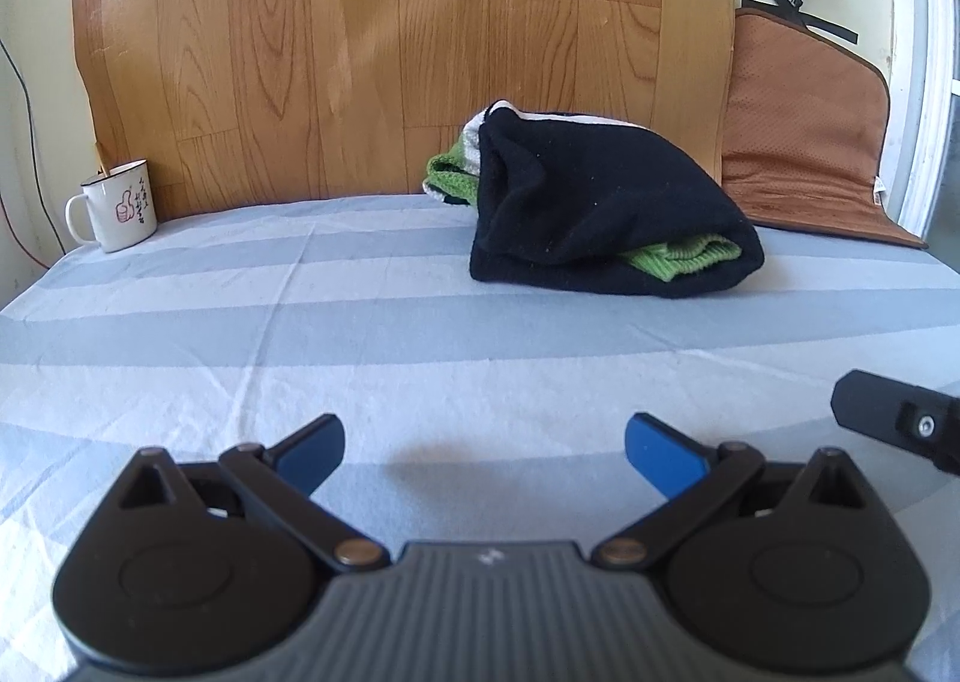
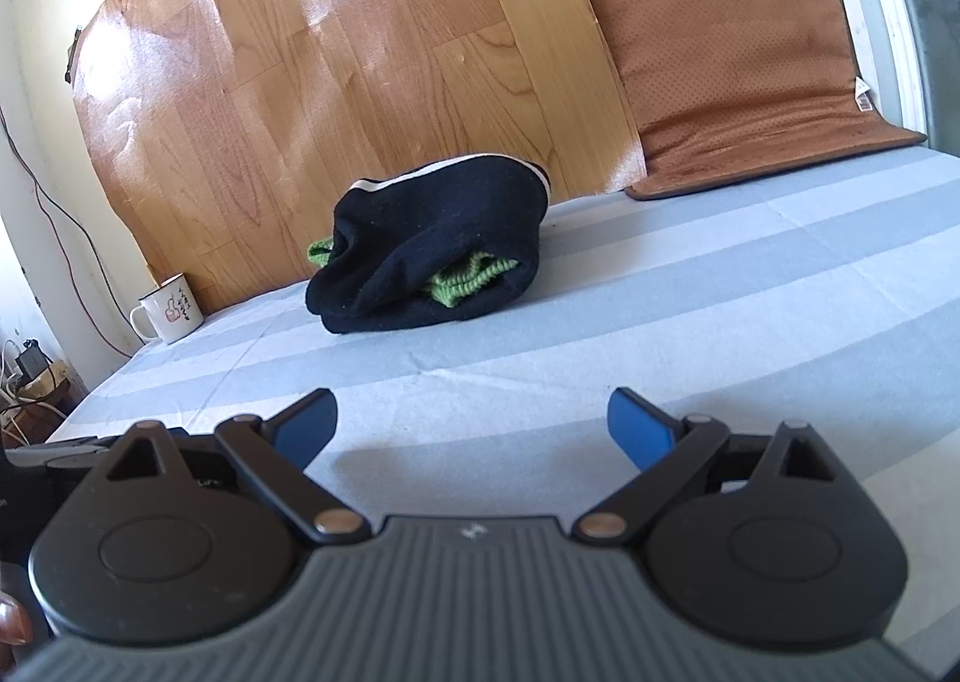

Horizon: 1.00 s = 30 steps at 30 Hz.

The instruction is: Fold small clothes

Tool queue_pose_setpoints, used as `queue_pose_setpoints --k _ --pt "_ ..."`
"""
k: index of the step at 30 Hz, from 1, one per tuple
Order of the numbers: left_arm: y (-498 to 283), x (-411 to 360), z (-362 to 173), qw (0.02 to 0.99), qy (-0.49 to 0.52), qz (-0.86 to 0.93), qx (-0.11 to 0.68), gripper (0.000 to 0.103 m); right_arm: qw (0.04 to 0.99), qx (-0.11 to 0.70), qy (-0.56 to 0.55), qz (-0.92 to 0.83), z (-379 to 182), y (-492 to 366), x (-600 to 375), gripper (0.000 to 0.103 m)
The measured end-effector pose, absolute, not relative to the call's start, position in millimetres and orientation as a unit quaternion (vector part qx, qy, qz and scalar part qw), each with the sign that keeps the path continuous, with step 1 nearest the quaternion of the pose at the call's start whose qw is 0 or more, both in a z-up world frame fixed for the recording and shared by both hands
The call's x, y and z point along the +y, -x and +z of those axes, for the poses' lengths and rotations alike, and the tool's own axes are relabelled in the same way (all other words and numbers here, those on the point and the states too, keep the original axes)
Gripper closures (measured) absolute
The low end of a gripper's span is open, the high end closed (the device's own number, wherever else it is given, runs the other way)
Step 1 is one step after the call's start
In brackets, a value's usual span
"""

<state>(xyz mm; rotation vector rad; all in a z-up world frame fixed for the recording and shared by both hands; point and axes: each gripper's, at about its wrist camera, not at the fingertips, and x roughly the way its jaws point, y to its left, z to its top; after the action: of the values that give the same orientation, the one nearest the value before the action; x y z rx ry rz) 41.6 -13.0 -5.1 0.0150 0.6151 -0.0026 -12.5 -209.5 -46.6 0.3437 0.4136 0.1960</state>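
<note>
A small black knit garment with green ribbed trim and a white edge lies folded in a bundle on the striped blue-grey sheet, near the back. It also shows in the right wrist view. My left gripper is open and empty, low over the sheet, well in front of the bundle. My right gripper is open and empty too, in front of the bundle. Part of the right gripper shows at the right edge of the left wrist view.
A white enamel mug stands at the back left by the wood-pattern board; it also shows in the right wrist view. A brown cushion leans on the wall at the back right. Cables hang at the left.
</note>
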Motion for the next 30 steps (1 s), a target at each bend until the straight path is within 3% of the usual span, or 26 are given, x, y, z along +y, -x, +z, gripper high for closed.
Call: queue_pose_setpoints --k 30 --pt "-36.7 -16.6 -4.6 0.957 -0.019 -0.001 0.288 0.000 0.957 0.209 -0.175 0.098 -46.8 11.6 -210.9 0.005"
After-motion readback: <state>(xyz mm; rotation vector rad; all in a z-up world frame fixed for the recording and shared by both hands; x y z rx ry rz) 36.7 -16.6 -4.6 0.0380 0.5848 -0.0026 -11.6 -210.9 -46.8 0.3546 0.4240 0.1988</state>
